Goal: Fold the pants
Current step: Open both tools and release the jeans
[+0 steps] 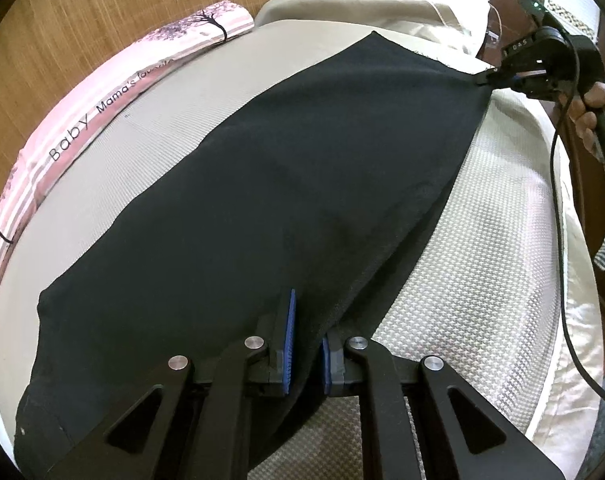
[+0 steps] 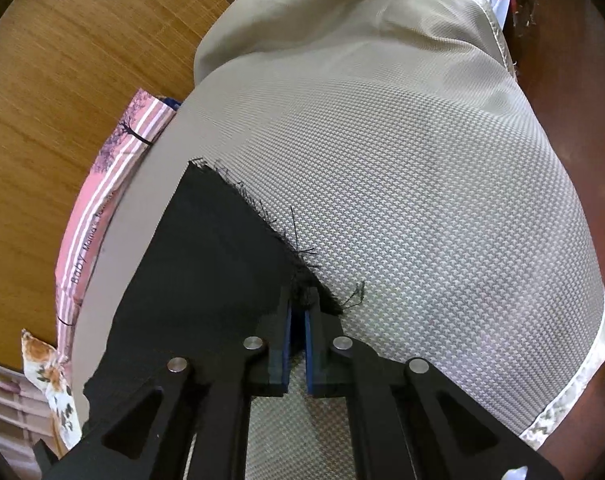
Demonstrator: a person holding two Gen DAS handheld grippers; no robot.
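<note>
In the left wrist view, the left gripper [image 1: 305, 344] is seen low over the bed, its blue pads clenched on an edge of the black pants [image 1: 262, 200]. Across the cloth, the right gripper [image 1: 487, 77] is held by a hand [image 1: 588, 110] and pinches a far corner. The pants are spread on a beige textured mattress cover [image 1: 482, 240], beside a pink striped bumper [image 1: 82, 128] and a woven wall. In the right wrist view, the right gripper [image 2: 297, 320] is closed on the frayed hem of the pants [image 2: 206, 264], loose threads showing against the cover [image 2: 422, 200].
</note>
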